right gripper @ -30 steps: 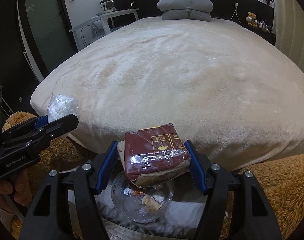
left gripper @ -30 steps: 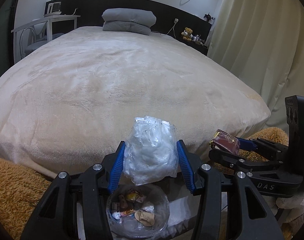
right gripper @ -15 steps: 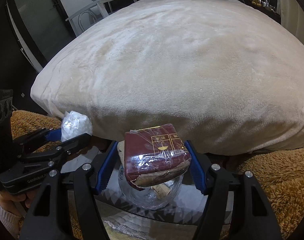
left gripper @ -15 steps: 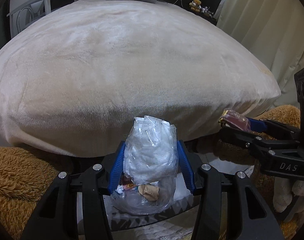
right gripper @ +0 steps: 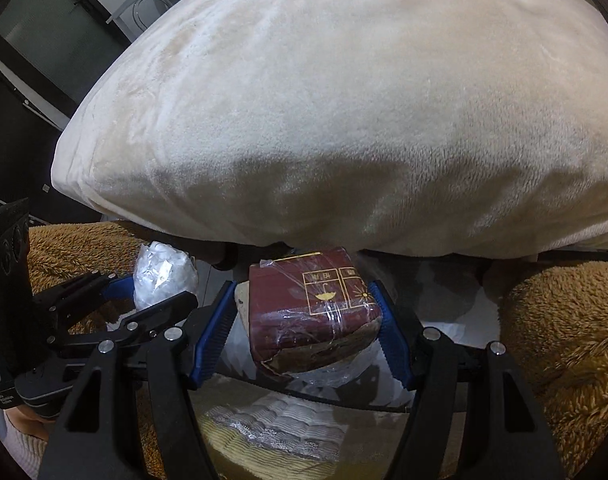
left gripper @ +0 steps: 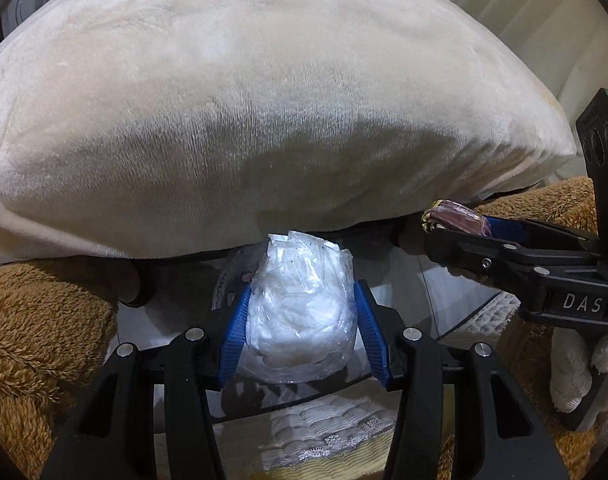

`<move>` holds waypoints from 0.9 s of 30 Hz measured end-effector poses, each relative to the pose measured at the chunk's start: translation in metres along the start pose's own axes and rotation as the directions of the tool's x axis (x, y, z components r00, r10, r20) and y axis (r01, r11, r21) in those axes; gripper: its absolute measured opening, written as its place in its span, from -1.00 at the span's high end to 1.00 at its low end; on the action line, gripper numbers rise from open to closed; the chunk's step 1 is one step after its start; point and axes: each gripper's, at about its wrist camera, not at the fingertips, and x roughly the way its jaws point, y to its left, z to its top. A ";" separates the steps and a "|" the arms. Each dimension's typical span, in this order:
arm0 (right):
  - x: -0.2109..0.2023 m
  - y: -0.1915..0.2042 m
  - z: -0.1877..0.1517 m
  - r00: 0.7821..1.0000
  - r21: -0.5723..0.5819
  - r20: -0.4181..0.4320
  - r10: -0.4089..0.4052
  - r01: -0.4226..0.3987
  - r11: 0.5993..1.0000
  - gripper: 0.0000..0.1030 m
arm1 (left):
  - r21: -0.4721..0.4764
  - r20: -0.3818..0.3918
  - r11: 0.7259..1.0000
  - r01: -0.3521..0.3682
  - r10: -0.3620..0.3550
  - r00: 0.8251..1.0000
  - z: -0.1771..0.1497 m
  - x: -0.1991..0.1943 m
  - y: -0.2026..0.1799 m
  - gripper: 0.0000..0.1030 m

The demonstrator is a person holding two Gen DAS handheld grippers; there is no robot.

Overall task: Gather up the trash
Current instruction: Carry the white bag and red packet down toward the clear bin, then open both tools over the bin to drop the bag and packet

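Here we have both tongs loaded. Our left gripper [left gripper: 300, 330] is clenched on a crumpled clear plastic bag [left gripper: 300, 304] with something white inside, the blue pads [left gripper: 235, 326] pressing its sides so that most of the bag bulges up past the tips. Our right gripper [right gripper: 300, 330] is clamped on a dark red packet [right gripper: 313, 304] wrapped in clear film, held across its width, with a torn lower edge hanging below the pads.

We judge the bag to be very light and soft; it will squash and not slide, so a hold low on its body, as now, suits it. The packet looks firmer and boxy, yet its film is glossy and probably slippery, so we would keep the pads on its flat sides and not on the torn corner.

Just beneath both pairs of tips sits a clear bowl [right gripper: 335, 374] on a glass table [left gripper: 443, 312], largely hidden behind the loads. Beyond the tips rises the cream bed cover [left gripper: 264, 100], with brown plush [right gripper: 555, 320] to either side.
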 end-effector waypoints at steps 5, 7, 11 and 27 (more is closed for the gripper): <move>0.015 -0.007 0.001 0.997 0.050 -0.067 0.027 -0.024 0.998 -0.29 | 0.013 -0.066 1.000 -0.009 0.010 0.998 -0.001 0.012 -0.002 0.03; 0.018 -0.007 0.001 0.996 0.064 -0.083 0.037 -0.031 0.997 -0.29 | 0.021 -0.084 1.000 -0.013 0.015 0.996 -0.003 0.016 -0.002 0.03; 0.024 -0.008 0.001 0.993 0.079 -0.107 0.054 -0.045 0.996 -0.29 | 0.027 -0.114 0.999 -0.025 0.028 0.993 -0.007 0.022 -0.002 0.03; 0.029 -0.006 0.004 0.992 0.101 -0.098 0.074 -0.064 0.993 -0.55 | 0.035 -0.160 0.998 -0.059 0.064 0.985 -0.010 0.027 -0.003 -0.37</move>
